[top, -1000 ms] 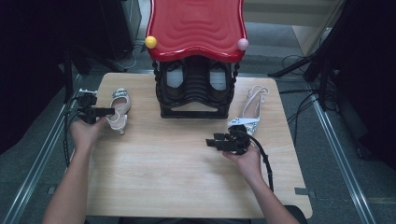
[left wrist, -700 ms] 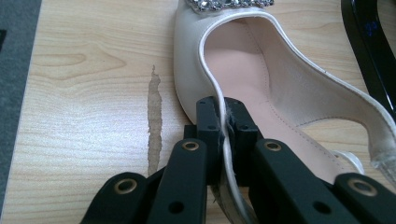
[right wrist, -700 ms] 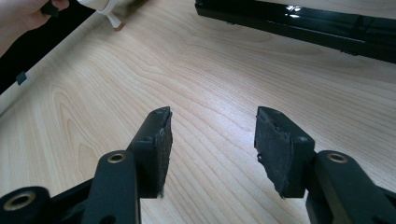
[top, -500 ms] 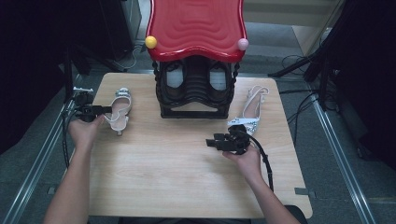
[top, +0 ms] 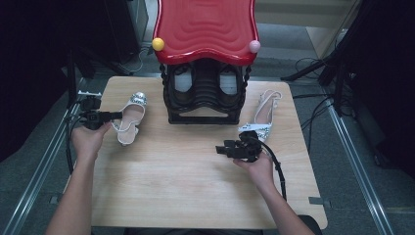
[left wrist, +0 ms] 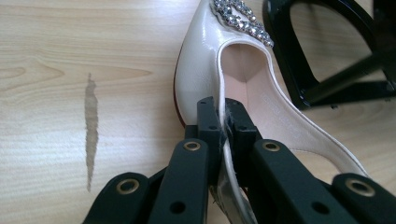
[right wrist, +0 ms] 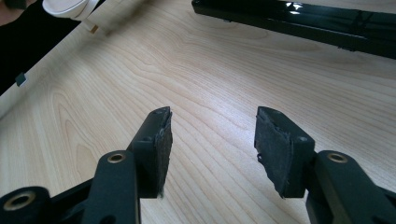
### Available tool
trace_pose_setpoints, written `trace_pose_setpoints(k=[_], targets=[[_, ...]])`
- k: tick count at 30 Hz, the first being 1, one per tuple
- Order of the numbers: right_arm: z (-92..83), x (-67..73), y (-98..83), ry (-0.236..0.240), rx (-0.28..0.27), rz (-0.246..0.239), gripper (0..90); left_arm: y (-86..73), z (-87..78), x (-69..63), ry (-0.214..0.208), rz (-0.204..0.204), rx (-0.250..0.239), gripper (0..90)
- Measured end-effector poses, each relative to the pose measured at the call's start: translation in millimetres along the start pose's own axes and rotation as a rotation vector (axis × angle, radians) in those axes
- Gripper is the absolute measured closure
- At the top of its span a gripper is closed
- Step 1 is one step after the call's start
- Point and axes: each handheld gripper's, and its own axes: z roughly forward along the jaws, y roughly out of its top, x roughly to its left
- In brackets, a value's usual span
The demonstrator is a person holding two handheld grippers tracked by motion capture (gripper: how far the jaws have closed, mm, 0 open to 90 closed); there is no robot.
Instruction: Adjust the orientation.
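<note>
Left hand [top: 88,139] lifted slightly, fingers [left wrist: 210,126] pinching shoe [left wrist: 243,88].

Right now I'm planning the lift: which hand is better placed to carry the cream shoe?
Left. The left gripper is clamped on the cream shoe rim; the right gripper hangs open over bare table.

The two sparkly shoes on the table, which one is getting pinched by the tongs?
The cream shoe left of the black rack. The left tongs are shut on its side edge. The other shoe, right of the rack, lies untouched, and the right tongs beside it are open.
</note>
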Motion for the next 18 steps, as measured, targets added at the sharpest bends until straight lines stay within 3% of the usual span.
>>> trace_pose_setpoints(k=[7,12,18], targets=[[-0.3,0.0,0.3,0.0,-0.004,-0.004,47.6,-19.2,-7.3,-9.8,-0.05,-0.008,-0.016,87.5],[-0.3,0.0,0.8,0.002,-0.007,-0.003,47.5,-28.1,-9.9,-10.1,-0.077,-0.013,0.008,87.6],[2.1,-0.2,4.0,0.016,-0.01,-0.007,47.3,-42.7,-22.6,-16.5,-0.112,-0.025,-0.004,87.6]])
